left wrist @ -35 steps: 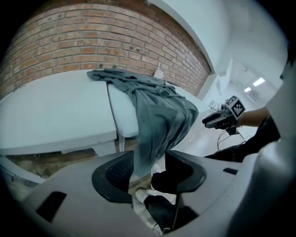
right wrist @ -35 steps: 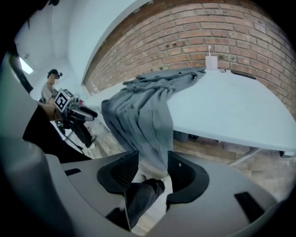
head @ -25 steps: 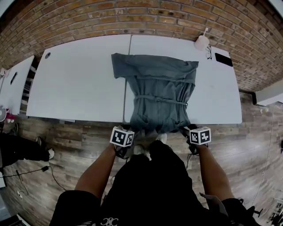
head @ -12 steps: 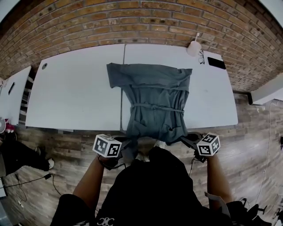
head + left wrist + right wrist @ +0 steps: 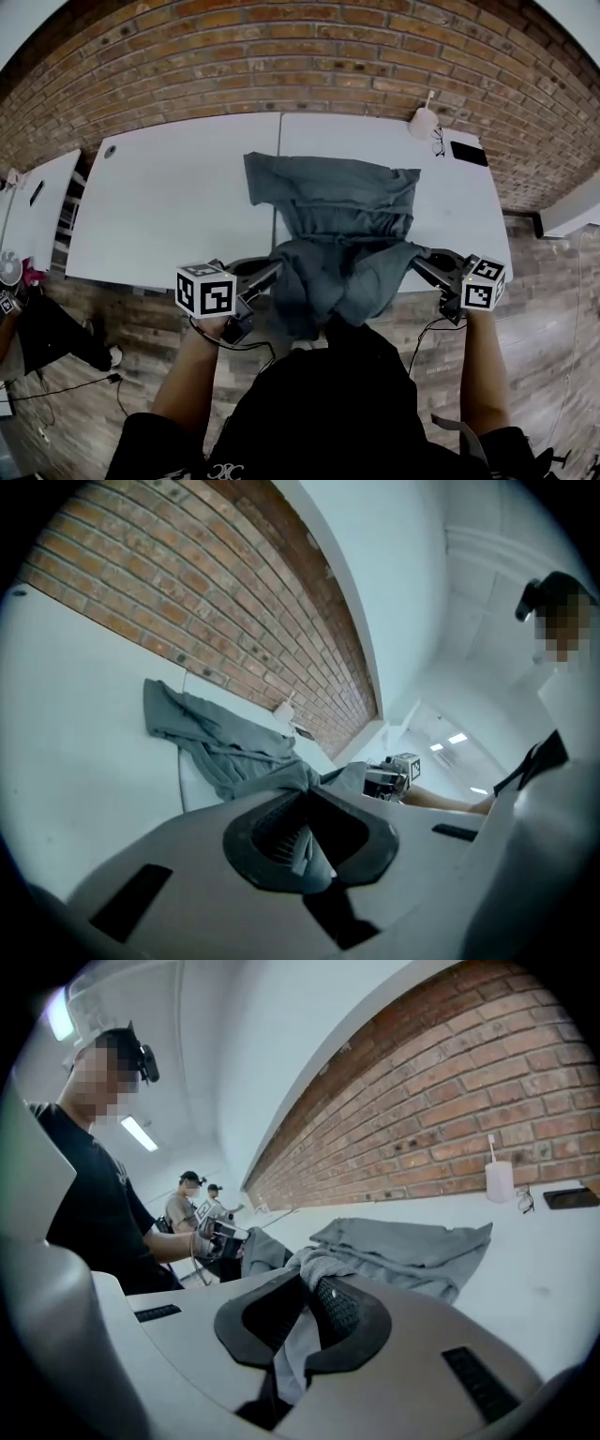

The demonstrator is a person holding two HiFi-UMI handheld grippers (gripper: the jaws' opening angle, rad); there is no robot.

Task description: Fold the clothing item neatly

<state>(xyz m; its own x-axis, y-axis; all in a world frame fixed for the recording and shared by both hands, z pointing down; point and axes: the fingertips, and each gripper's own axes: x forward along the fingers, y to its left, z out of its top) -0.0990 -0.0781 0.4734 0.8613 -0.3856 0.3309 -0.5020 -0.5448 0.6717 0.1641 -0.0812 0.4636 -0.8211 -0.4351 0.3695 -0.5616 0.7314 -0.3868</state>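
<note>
Right now your left tool (image 5: 272,272) is clamped tight on the grey garment (image 5: 333,202), with a fold of the hem pinched between its ribbed pads. Your right tool (image 5: 419,256) has just been closing, and its jaws grip the cloth too: a strip of fabric runs down between them and hangs out below. You hold one lower corner on each side, the two tools well apart and both raised above the near edge of the bench (image 5: 169,197).

Between your tools the lifted hem sags in a loose bunch just in front of your body, folding back over the middle of the garment. The upper part lies flat on the white bench, spread across the seam where two bench tops meet, its top edge toward the brick wall (image 5: 281,56). One sleeve sticks out to the left, and creases run across the chest.

At the far right of the bench a white cup (image 5: 424,122) with a stick standing in it sits beside a pair of glasses (image 5: 441,141), and a black phone (image 5: 470,153) lies just to the right of them, all clear of the garment.
</note>
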